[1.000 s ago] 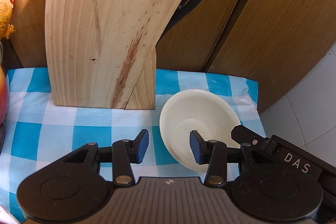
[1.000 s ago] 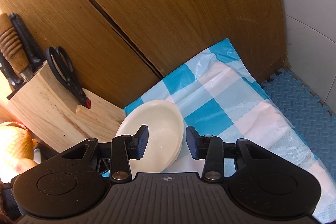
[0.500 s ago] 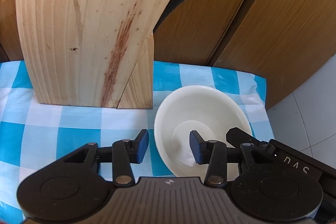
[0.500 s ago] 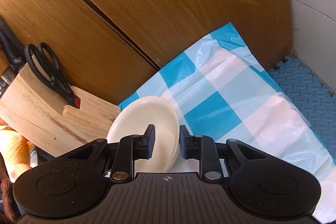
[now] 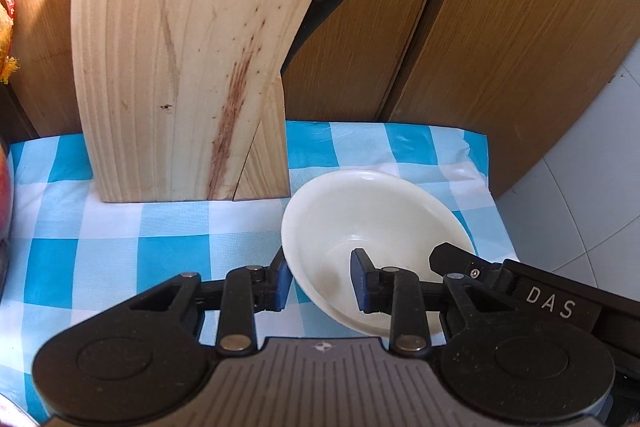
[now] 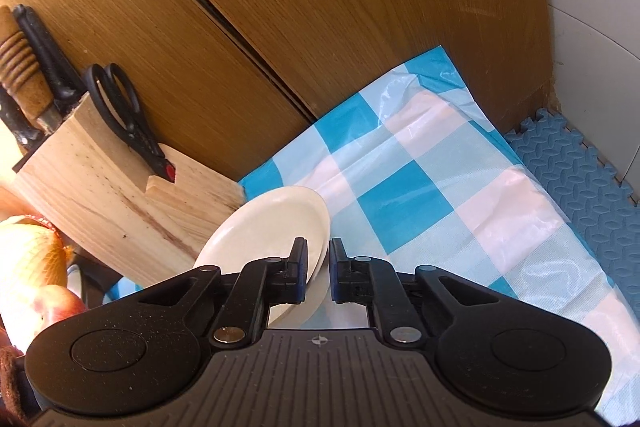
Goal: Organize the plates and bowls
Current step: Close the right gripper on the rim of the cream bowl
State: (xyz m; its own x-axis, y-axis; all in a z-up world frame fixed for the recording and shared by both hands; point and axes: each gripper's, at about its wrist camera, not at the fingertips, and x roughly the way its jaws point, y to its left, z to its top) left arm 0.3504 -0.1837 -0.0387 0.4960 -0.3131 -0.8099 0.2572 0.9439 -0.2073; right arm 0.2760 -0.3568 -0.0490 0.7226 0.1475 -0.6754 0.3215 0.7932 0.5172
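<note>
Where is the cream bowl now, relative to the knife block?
In the left wrist view the bowl sits tilted on the checked cloth, just right of the knife block. The right tool is closed on its rim.

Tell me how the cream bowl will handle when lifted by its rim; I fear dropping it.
The cream bowl looks glossy, so it may slip between the pads. Its thin rigid rim, straddled by the left hand-held gripper, probably won't flex but could chip. Held at one edge, it would likely tilt.
</note>
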